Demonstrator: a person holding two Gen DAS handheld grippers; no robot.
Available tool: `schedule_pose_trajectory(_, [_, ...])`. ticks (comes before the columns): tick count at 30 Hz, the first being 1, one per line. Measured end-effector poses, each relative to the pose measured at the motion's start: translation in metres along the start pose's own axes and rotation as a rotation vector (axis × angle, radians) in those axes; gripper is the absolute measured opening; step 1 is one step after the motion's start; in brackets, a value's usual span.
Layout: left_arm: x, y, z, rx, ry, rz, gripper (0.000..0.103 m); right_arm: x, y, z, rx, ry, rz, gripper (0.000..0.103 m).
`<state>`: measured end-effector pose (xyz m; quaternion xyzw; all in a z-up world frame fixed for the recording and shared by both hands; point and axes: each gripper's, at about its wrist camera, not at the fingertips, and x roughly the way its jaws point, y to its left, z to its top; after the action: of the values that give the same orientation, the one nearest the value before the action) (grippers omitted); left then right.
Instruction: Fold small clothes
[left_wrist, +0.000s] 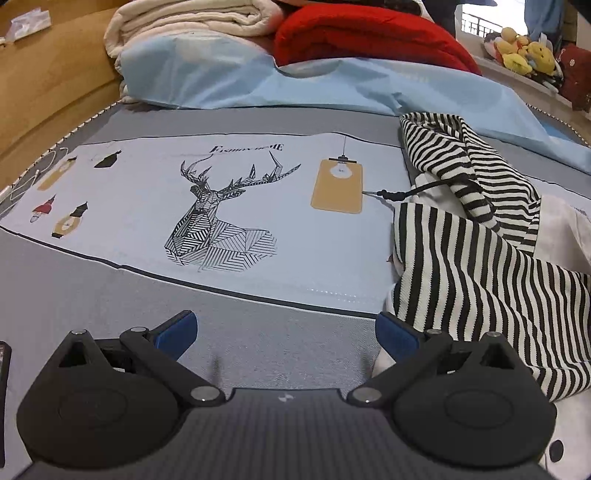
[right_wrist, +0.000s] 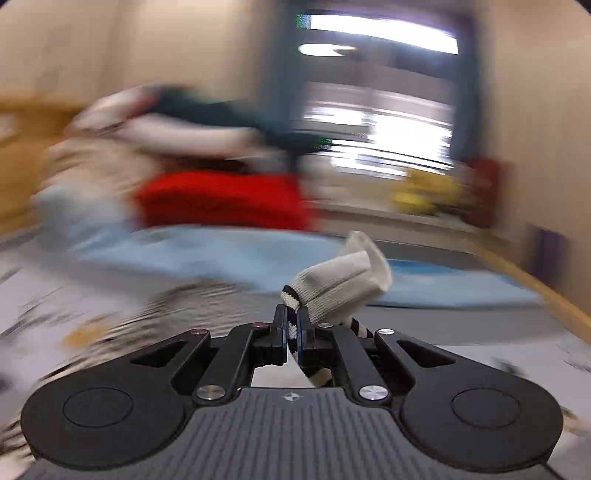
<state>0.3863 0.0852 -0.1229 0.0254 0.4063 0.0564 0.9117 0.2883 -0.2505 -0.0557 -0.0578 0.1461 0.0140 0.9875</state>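
A crumpled black-and-white striped garment (left_wrist: 476, 236) with a black drawstring lies on the right of the printed bed sheet (left_wrist: 147, 206). My left gripper (left_wrist: 286, 330) is open and empty, low over the sheet, its right blue pad touching the garment's edge. In the blurred right wrist view my right gripper (right_wrist: 292, 325) is shut on a striped cuff with a white ribbed end (right_wrist: 340, 282), held up above the bed.
Folded cream blanket (left_wrist: 184, 22), red blanket (left_wrist: 369, 37) and a light blue cover (left_wrist: 258, 85) lie at the bed's far end. A wooden bed frame (left_wrist: 44, 96) runs along the left. Plush toys (left_wrist: 524, 55) sit on a ledge at far right.
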Motion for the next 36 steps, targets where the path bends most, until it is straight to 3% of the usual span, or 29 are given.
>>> schedule_pose_trajectory(3, [0.0, 0.007, 0.0, -0.01, 0.001, 0.0, 0.103, 0.013, 0.088, -0.038, -0.145, 0.116, 0.152, 0.004])
schedule_pose_trajectory(5, [0.002, 0.013, 0.001, -0.029, 0.008, -0.004, 0.103, 0.027, 0.119, -0.068, -0.185, 0.229, 0.206, 0.004])
schedule_pose_trajectory(8, [0.002, 0.019, 0.002, -0.053, 0.011, -0.019, 0.102, 0.036, 0.139, -0.095, -0.255, 0.29, 0.216, 0.004])
schedule_pose_trajectory(11, [0.001, 0.02, 0.004, -0.06, 0.002, -0.033, 0.102, 0.03, 0.137, -0.085, -0.209, 0.301, 0.269, 0.01])
schedule_pose_trajectory(13, [0.0, 0.018, 0.005, -0.068, 0.001, -0.043, 0.102, 0.022, 0.135, -0.078, -0.153, 0.326, 0.372, 0.035])
schedule_pose_trajectory(14, [-0.001, 0.016, 0.005, -0.075, -0.003, -0.053, 0.103, 0.021, 0.134, -0.074, -0.127, 0.341, 0.44, 0.053])
schedule_pose_trajectory(16, [-0.005, 0.01, 0.006, -0.082, -0.015, -0.081, 0.102, 0.008, 0.131, -0.07, -0.077, 0.391, 0.591, 0.056])
schedule_pose_trajectory(17, [-0.007, 0.007, 0.007, -0.085, -0.025, -0.094, 0.102, 0.0, 0.128, -0.067, -0.072, 0.398, 0.613, 0.056])
schedule_pose_trajectory(19, [-0.013, -0.003, 0.008, -0.085, -0.05, -0.135, 0.102, -0.022, 0.112, -0.055, -0.085, 0.334, 0.535, 0.056])
schedule_pose_trajectory(22, [-0.021, -0.022, 0.012, -0.09, -0.078, -0.194, 0.102, -0.044, 0.068, -0.035, -0.041, 0.227, 0.272, 0.056])
schedule_pose_trajectory(24, [-0.025, -0.038, 0.015, -0.093, -0.087, -0.224, 0.102, -0.047, 0.034, -0.028, 0.02, 0.214, 0.08, 0.057])
schedule_pose_trajectory(27, [-0.03, -0.069, 0.019, -0.074, -0.109, -0.24, 0.102, -0.04, -0.006, -0.038, 0.116, 0.276, -0.072, 0.057])
schedule_pose_trajectory(31, [-0.032, -0.109, 0.016, -0.008, -0.143, -0.242, 0.102, -0.026, -0.026, -0.068, 0.159, 0.347, -0.163, 0.057])
schedule_pose_trajectory(36, [-0.022, -0.143, 0.009, 0.067, -0.151, -0.226, 0.102, -0.017, -0.024, -0.085, 0.124, 0.376, -0.156, 0.057])
